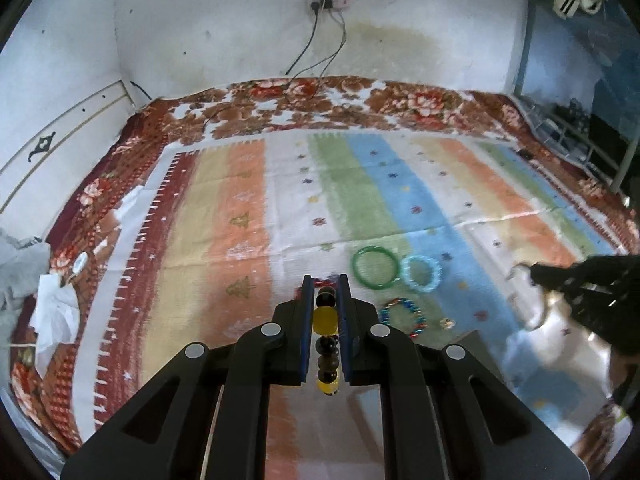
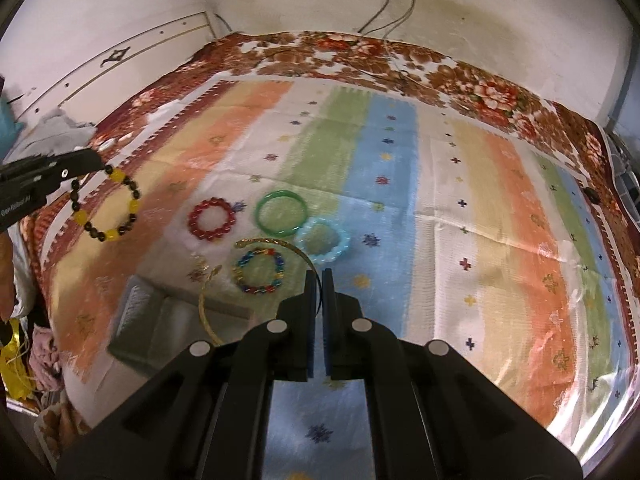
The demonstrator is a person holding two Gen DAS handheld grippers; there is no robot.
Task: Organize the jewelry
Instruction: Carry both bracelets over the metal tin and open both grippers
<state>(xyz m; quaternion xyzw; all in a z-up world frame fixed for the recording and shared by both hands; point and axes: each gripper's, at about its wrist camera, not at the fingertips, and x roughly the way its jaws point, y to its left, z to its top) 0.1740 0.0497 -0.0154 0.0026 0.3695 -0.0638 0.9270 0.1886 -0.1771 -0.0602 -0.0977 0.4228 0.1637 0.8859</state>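
My left gripper [image 1: 325, 282] is shut on a black and yellow bead bracelet [image 1: 326, 318], held above the striped cloth; the bracelet also hangs from it in the right wrist view [image 2: 106, 206]. My right gripper [image 2: 319, 276] is shut on a thin gold wire bangle [image 2: 208, 308], which arcs left over a grey jewelry box [image 2: 160, 324]. On the cloth lie a red bead bracelet [image 2: 212, 219], a green bangle [image 2: 281, 214], a light blue bracelet [image 2: 324, 245] and a multicolour bead bracelet [image 2: 260, 271].
The striped cloth [image 2: 460, 240] covers a bed with a floral blanket [image 2: 400, 56] against white walls. Cables [image 1: 316, 48] hang from a wall socket. Crumpled paper and cloth [image 1: 52, 308] lie at the bed's left edge.
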